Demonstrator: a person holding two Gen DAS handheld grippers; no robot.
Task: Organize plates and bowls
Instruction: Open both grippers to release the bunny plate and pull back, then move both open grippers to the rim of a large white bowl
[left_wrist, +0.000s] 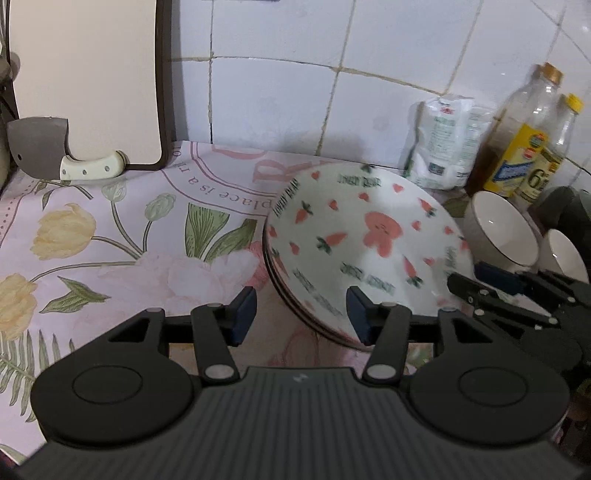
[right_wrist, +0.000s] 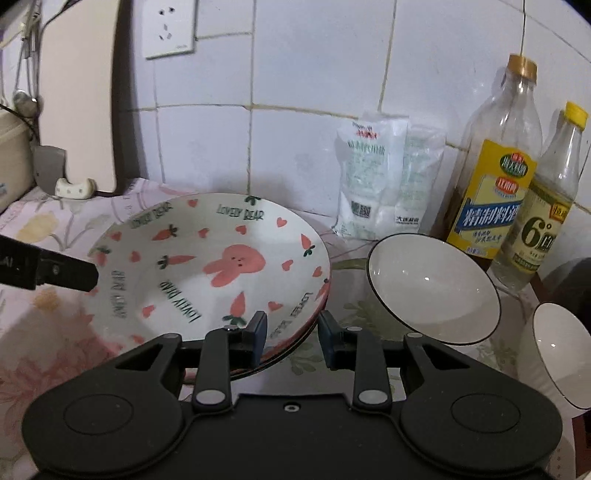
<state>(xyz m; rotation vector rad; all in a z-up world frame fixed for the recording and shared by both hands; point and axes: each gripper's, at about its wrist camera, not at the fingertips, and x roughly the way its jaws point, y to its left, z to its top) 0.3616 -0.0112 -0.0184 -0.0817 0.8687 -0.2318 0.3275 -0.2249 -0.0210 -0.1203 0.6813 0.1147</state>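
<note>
While the right hand-held gripper (right_wrist: 291, 338) sits at the near-right rim of the plate stack (right_wrist: 207, 269), its jaws straddle that rim at lower centre of the right wrist view: left pad over the top plate's inner face, right pad outside and below the edge. A gap shows between pads and rim, so I read it as part open, not clamping. Can't be fully sure about contact at the left pad.

Left hand-held gripper (left_wrist: 301, 314) is wider open and empty. Stack (left_wrist: 365, 240) lies up and right of it in the left wrist view; only its right pad overlaps the near rim, the left pad hangs over bare table (left_wrist: 110, 266).

Stack is tilted, far edge raised in the left wrist view, rabbit-and-carrot print facing up.

Judgement: right hand is nearer and better aligned; next move turns on the rim running across its jaw gap.

Outward: two white bowls, the larger (right_wrist: 432, 288) just right of the stack, the smaller (right_wrist: 561, 350) at the right edge. Bottles (right_wrist: 491, 184) and a white bag (right_wrist: 384, 177) stand against the tiled wall behind.
</note>
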